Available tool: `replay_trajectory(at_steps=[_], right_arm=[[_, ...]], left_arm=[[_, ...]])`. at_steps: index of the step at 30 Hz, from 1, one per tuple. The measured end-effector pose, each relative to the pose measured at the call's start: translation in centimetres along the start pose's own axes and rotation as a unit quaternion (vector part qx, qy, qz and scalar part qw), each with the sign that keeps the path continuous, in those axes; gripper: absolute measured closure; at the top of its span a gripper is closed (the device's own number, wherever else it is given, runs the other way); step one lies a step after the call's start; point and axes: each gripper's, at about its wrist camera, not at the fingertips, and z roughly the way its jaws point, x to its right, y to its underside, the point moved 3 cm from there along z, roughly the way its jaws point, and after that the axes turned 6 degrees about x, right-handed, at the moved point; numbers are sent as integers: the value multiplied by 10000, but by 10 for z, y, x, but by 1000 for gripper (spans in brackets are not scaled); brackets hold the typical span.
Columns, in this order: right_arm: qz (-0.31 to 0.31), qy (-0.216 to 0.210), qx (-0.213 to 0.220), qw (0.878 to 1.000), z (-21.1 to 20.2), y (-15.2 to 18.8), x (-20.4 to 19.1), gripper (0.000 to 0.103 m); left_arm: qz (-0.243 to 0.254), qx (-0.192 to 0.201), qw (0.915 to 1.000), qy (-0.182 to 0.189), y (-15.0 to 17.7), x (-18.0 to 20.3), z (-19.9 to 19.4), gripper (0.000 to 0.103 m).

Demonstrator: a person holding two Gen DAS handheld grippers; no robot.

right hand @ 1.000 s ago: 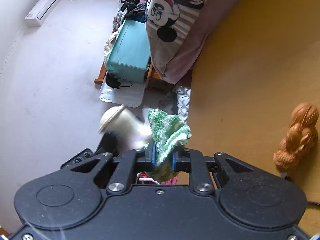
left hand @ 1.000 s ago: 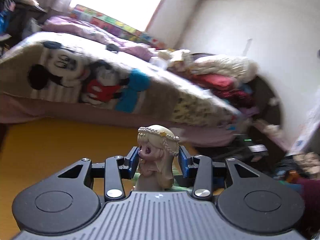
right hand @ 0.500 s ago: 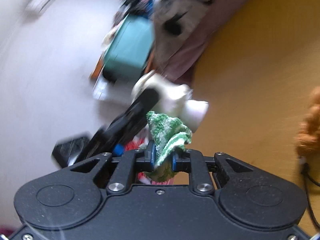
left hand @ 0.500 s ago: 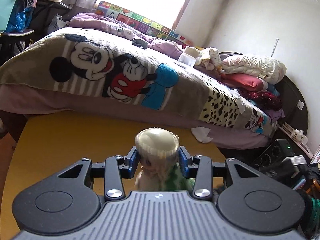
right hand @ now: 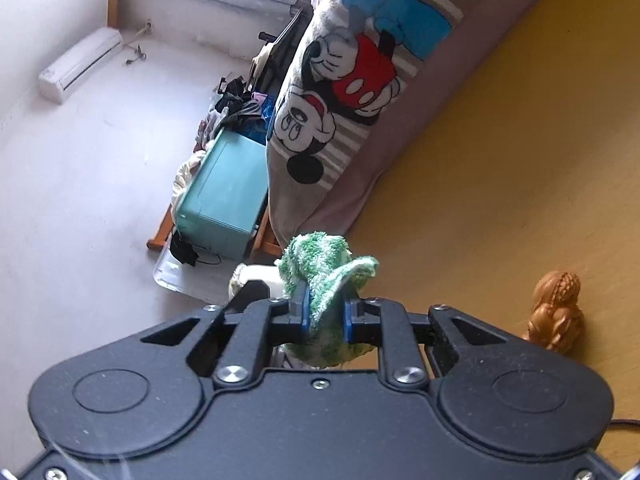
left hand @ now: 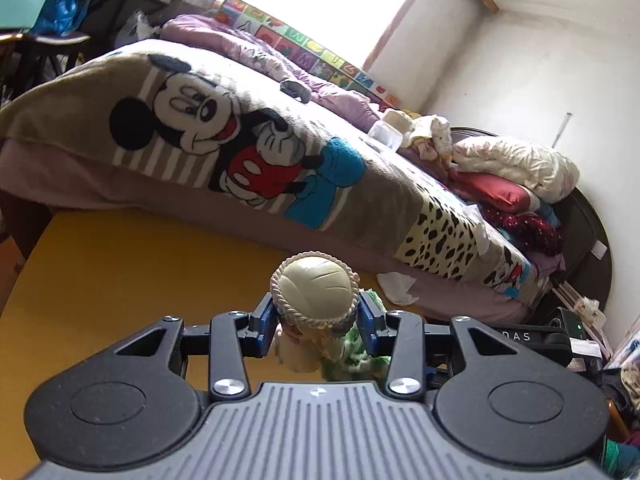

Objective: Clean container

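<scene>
Left wrist view: left claw (left hand: 316, 328) clamped on a cream figurine (left hand: 314, 300) (top of head facing camera), green cloth (left hand: 356, 350) touching its right side. Right claw (right hand: 325, 314) pinching that cloth (right hand: 320, 272), figurine (right hand: 256, 276) just left, above yellow tabletop (right hand: 500, 184).

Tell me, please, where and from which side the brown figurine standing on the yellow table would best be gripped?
The brown figurine stands upright and apart on the yellow table, with nothing beside it. I would probably grip its narrower middle from the sides, coming in roughly level, pads on opposite flanks. Its lumpy carved surface may give the pads purchase; the rounded head looks likelier to slip.
</scene>
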Motion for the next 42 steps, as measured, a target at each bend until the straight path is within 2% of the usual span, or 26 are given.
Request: replay_trajectory(at_steps=[2, 5, 7, 9, 13, 15, 17, 21, 22, 24, 28, 31, 33, 39, 42], right_arm=[[33, -35, -76, 10000, 6, 4, -2, 87], [-120, -96, -441, 9989, 13, 19, -10, 87], [-221, -96, -559, 9981, 15, 27, -13, 87], [-146, -18, -371, 9992, 11, 22, -10, 87], [79, 174, 301, 9994, -2, 0, 0, 87], [165, 175, 334, 9992, -2, -2, 2, 87], [127, 175, 170, 9996, 1, 4, 1, 87], [-188, 160, -627, 9977, 21, 28, -7, 88], [-255, 185, -702, 9970, 23, 32, -9, 88], [-237, 221, -572, 9978, 21, 30, -8, 88], [-95, 274, 158, 9995, 6, 7, -4, 87], [72, 319, 328, 9989, 3, 1, 2, 88], [161, 268, 194, 9993, 6, 6, 4, 88], [-191, 130, -743, 9970, 25, 36, -7, 88], [-118, 198, -660, 9976, 19, 28, -2, 87]], left_arm=[[-214, 2, 9997, -67, 0, -3, 3, 64], [-422, 37, 9990, -174, -2, -8, 6, 64], [-401, 60, 9990, -179, -3, -7, 7, 64], [-445, 69, 9989, -156, -3, -6, 7, 64], [-557, 59, 9983, -155, -3, -6, 8, 64], [-615, 45, 9979, -176, -2, -7, 10, 64], [-672, 39, 9975, -222, -1, -8, 12, 64], [-789, 61, 9966, -235, -2, -11, 11, 64], [-775, 69, 9967, -232, -2, -10, 11, 64], [-767, 68, 9968, -210, -2, -9, 10, 64], [-759, 69, 9969, -193, -3, -9, 9, 64], [-796, 45, 9967, -145, -3, -9, 8, 64], [-782, 23, 9968, -170, -2, -10, 8, 64], [-625, -35, 9980, -121, -2, -12, 5, 64], [-376, -87, 9992, 99, -2, -11, 1, 64]])
